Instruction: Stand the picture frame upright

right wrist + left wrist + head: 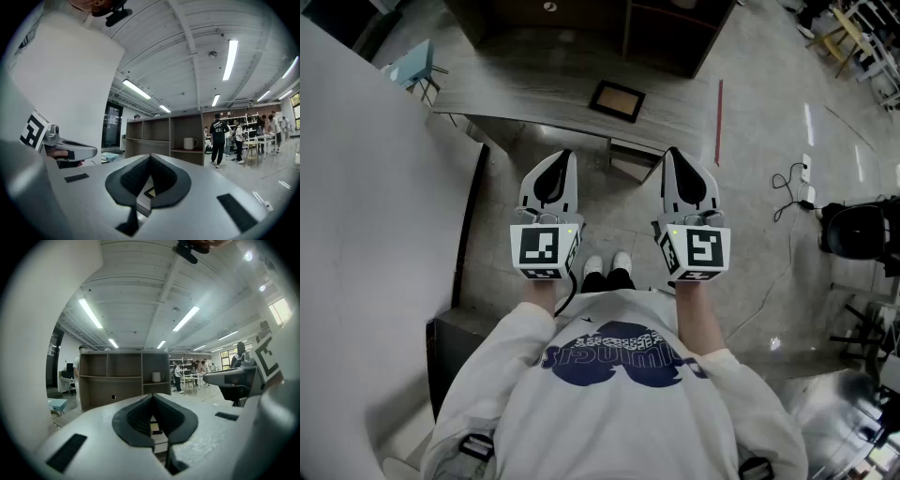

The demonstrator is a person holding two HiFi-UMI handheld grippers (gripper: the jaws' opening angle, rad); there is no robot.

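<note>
Picture frame (617, 100): laid flat on the table (516, 94), well ahead of both grippers. Left gripper (562, 159) and right gripper (673, 155): jaws closed together, nothing held. Jaws are best opened before one frame edge is approached.

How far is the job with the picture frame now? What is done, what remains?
Done: nothing yet; the dark rectangular picture frame lies flat on the grey wooden table. In hand: nothing; the left tool and the right tool are shut, empty, away from the frame. Left: reach the frame, grip it, stand it upright.
</note>
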